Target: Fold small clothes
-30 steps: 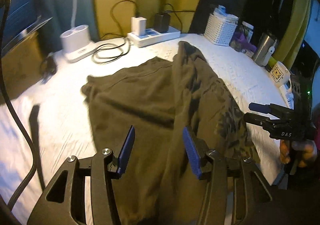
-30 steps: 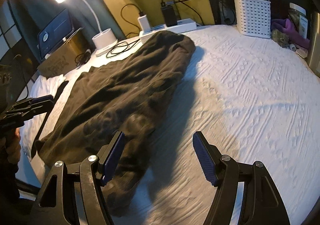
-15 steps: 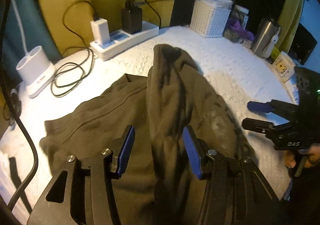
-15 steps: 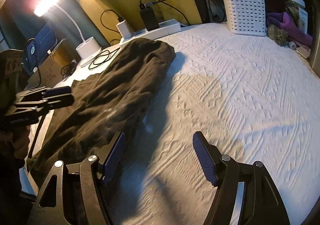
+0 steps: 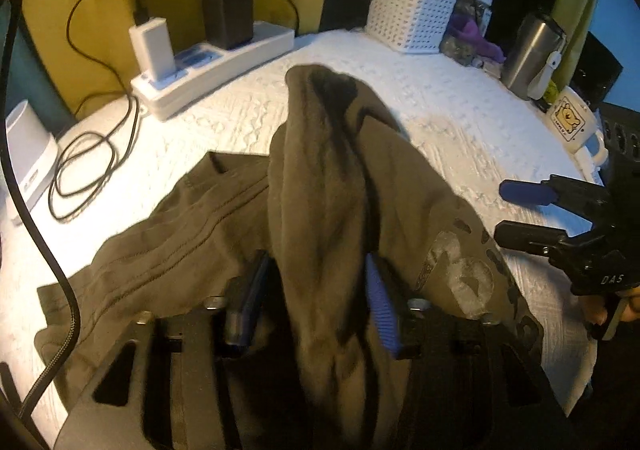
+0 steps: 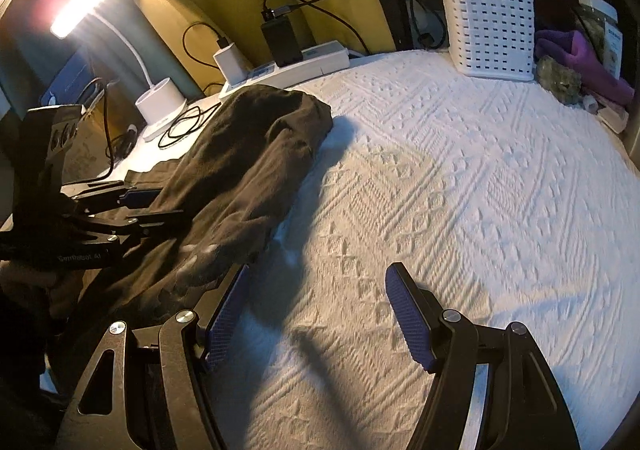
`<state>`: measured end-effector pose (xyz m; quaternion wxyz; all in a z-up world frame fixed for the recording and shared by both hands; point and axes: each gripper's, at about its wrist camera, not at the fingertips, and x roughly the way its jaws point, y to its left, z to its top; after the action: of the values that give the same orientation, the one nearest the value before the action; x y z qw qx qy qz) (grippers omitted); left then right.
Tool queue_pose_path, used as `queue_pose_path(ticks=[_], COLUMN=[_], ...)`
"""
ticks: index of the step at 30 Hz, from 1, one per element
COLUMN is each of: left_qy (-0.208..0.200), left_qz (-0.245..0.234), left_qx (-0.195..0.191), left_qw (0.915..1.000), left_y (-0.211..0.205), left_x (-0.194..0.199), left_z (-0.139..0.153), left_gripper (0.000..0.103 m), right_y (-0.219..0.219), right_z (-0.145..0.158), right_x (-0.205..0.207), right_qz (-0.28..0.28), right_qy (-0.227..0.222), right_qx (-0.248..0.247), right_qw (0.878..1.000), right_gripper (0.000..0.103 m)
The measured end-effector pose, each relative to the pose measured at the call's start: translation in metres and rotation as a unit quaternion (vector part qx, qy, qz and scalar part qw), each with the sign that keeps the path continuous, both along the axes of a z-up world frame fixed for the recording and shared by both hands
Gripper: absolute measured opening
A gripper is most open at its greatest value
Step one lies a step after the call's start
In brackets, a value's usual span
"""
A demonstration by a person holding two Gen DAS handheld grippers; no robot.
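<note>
At the table's near edge the left tongs (image 5: pixel 316 290) are closing on a raised fold of the olive garment (image 5: pixel 320 178), the right tongs (image 6: pixel 316 306) gape empty beside it; next, probably carrying that fold across.

The garment (image 5: pixel 320 190) lies on the bed cover (image 6: pixel 460 190), toward its left side in the right wrist view. Behind the garment stands the power strip (image 5: pixel 224 62), and left of that the lamp base (image 6: pixel 160 106). The basket (image 6: pixel 490 34) stands at the far edge, right of the strip. The mug (image 5: pixel 568 122) stands at the right edge.
</note>
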<state>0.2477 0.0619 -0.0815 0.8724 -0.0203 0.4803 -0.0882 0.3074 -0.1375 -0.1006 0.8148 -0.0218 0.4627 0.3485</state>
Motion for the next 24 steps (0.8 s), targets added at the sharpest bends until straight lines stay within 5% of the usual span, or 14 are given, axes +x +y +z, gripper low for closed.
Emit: queue_pose_path(ticks=[3, 13, 24], left_qy=[-0.017, -0.094, -0.083], left_qz=[-0.006, 0.029, 0.095], left_qx=[0.0, 0.005, -0.021], left_qw=[0.9998, 0.9952, 0.9918], left_y=[-0.002, 0.013, 0.059], left_x=[-0.004, -0.049, -0.083], left_z=[0.008, 0.066, 0.063], left_gripper=[0.009, 0.008, 0.01], right_y=[0.002, 0.029, 0.078], right_z=[0.0, 0.012, 0.009], right_x=[0.0, -0.021, -0.054], right_qz=[-0.001, 0.024, 0.064], right_qy=[0.0, -0.014, -0.027], right_qx=[-0.004, 0.001, 0.001], right_qw=[1.0, 1.0, 0.998], right_gripper=[0.072, 0.072, 0.072])
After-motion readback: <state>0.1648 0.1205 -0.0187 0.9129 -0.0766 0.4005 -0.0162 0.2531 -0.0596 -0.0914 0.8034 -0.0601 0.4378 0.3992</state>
